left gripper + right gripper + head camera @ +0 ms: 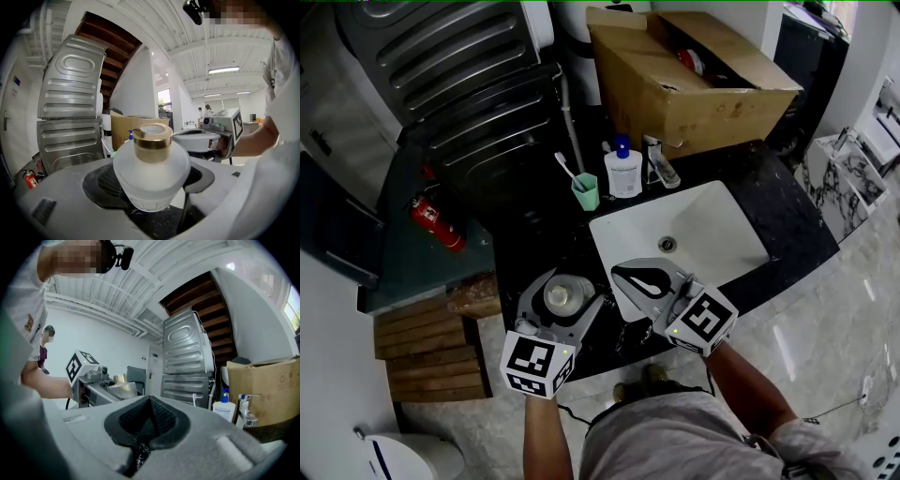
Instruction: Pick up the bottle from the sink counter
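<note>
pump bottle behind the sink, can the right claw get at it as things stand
Probably yes. The right claw is empty, shut, and only the open sink lies between it and the pump bottle. The faucet and cup stand close on either side.

No word, brand or number can be read anywhere. The one sign that shows looks like a recycling mark of arrows, printed on the cardboard box (pixel 269 385) at 3 o'clock in the right gripper view. Black-and-white square markers, patterns rather than letters, cover the left cube (pixel 535 364) of the left tool (pixel 572 286) at 7 o'clock in the head view, and the right cube (pixel 706 320) of the right tool (pixel 623 274) at 5 o'clock. Faint print low on the bottle (pixel 151 173), the label on the pump bottle (pixel 623 172) and the one on the fire extinguisher (pixel 437 224) are all too small to read.
</note>
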Action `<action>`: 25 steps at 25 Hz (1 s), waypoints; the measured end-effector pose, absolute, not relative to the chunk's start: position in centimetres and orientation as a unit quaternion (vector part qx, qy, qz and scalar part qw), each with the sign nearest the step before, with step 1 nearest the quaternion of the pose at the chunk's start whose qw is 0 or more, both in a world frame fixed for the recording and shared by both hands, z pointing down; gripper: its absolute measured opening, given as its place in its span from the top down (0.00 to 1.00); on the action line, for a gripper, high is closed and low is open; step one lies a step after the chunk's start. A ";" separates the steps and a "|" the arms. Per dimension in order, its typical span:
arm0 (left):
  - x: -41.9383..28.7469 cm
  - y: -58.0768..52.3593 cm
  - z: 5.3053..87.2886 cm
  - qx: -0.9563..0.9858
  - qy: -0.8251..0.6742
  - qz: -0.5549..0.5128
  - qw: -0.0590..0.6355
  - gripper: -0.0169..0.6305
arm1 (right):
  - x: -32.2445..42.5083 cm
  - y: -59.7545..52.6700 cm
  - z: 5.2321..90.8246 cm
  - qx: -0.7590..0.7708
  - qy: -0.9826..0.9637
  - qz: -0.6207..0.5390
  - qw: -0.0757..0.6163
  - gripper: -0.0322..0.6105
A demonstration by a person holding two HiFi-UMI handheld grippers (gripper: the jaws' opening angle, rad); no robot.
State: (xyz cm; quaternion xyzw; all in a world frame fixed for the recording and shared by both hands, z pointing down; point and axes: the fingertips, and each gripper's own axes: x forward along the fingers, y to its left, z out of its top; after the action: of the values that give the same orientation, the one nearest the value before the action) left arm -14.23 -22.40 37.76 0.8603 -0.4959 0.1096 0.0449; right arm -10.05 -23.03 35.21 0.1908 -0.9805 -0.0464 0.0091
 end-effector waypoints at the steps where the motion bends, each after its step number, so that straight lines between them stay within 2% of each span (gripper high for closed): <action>1: -14.2 -22.3 37.7 0.860 -0.496 0.110 0.045 0.46 | -10.1 -23.0 35.2 0.191 -0.980 -0.047 0.010 0.95; 25: -14.4 -22.5 37.7 0.859 -0.498 0.113 0.044 0.46 | -10.4 -23.0 35.3 0.181 -0.982 -0.050 0.016 0.95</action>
State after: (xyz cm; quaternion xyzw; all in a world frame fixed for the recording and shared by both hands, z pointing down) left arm -14.40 -22.55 37.68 0.8588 -0.4977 0.1130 0.0444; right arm -10.38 -22.96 35.30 0.1809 -0.9821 -0.0501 0.0158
